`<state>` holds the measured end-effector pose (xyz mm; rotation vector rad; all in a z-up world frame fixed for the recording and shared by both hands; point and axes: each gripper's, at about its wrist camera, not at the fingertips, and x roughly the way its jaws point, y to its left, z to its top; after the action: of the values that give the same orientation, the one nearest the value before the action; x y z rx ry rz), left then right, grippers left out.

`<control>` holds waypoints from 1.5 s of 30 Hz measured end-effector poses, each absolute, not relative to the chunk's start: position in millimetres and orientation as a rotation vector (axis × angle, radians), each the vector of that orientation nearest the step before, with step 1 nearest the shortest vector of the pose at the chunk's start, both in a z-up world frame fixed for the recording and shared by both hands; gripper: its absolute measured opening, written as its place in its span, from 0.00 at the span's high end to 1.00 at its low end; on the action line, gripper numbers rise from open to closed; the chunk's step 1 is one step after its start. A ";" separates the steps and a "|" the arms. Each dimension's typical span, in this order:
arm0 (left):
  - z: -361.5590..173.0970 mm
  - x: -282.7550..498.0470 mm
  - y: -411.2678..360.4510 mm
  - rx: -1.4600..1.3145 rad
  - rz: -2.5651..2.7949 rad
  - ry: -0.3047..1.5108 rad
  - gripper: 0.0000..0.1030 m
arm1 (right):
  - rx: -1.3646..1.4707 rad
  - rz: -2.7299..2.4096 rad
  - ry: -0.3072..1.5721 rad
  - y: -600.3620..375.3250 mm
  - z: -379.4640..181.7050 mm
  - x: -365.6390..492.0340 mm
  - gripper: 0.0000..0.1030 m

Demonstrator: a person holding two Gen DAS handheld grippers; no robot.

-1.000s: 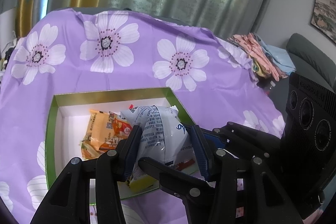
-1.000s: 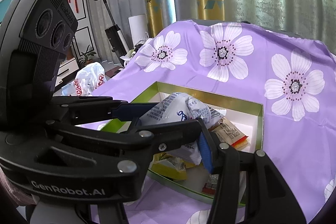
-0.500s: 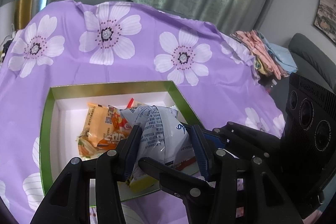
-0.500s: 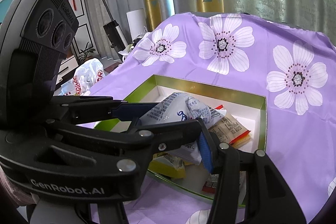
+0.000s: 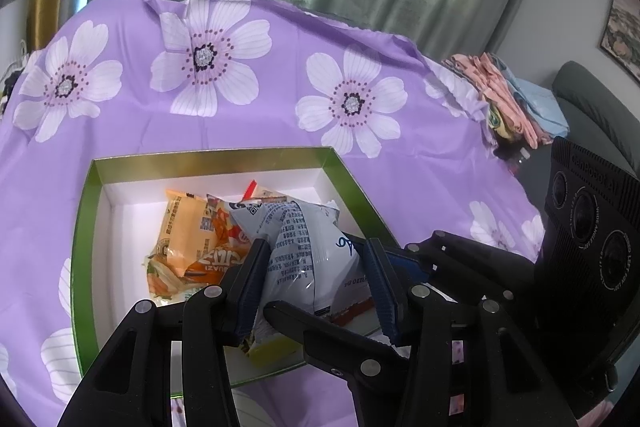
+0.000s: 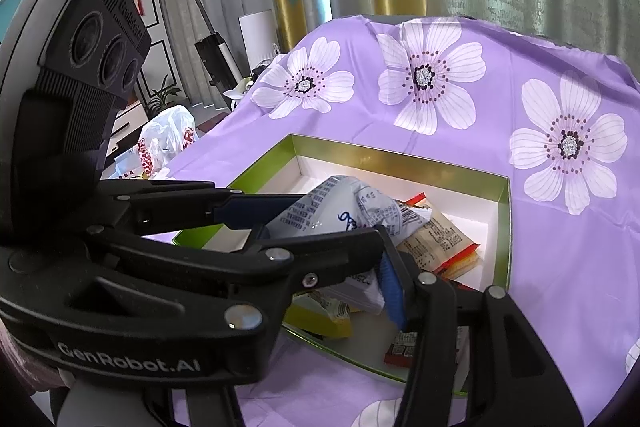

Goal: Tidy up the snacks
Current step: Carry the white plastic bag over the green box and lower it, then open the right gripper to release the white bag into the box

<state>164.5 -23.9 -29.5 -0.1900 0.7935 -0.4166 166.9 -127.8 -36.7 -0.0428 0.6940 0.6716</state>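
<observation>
Left hand-held gripper (image 5: pixel 314 277) and right hand-held gripper (image 6: pixel 320 259) both clamped on white snack bag (image 5: pixel 308 251), lower centre, above green box (image 5: pixel 80 227), orange packets (image 5: pixel 188 243) inside, purple floral cloth (image 5: pixel 280 115).

A purple flowered cloth (image 5: pixel 280 131) covers the surface — green-rimmed box (image 5: pixel 82 227) on it.

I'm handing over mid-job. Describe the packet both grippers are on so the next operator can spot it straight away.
Find the green-rimmed box with a white inside on the purple flowered cloth. Above the packets lying in it, the left gripper and the right gripper both pinch one puffy bag. It is the only white one, with dense dark print and blue script; its neighbours are orange, yellow or red.
</observation>
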 end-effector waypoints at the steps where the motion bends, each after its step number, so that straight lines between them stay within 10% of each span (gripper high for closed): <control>1: -30.1 164.8 -23.9 -0.191 -0.417 0.797 0.52 | -0.042 0.672 0.696 -128.0 -37.2 167.2 0.49; 45: -48.3 177.6 -23.1 -0.224 -0.404 0.902 0.52 | -0.067 0.663 0.807 -121.2 -52.2 176.5 0.40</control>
<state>177.6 -23.1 -48.3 -0.2239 0.9017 -0.4041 176.5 -121.2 -52.2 -0.0670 0.8074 0.6629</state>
